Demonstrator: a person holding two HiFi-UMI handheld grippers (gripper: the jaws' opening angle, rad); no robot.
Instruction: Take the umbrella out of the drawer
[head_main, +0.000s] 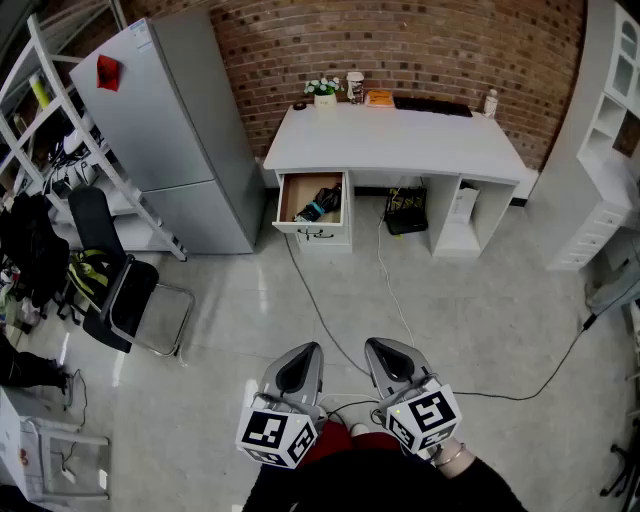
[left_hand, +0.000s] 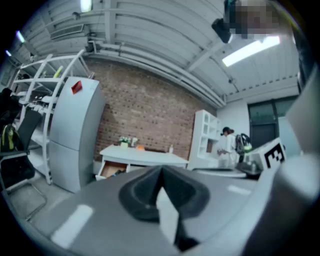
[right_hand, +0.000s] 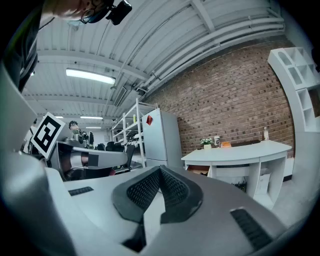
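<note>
Lying in the open drawer (head_main: 293, 194) of the white desk (head_main: 400, 140), the umbrella (head_main: 320, 204) is well apart from the left gripper (head_main: 303, 358) and right gripper (head_main: 383, 353), both clenched on nothing.

Brick wall (head_main: 420, 40); white desk (head_main: 400, 140); grey fridge (head_main: 170, 120); pale floor (head_main: 450, 300).

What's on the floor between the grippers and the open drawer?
Head view: only bare floor crossed by two cables running from the desk.
</note>
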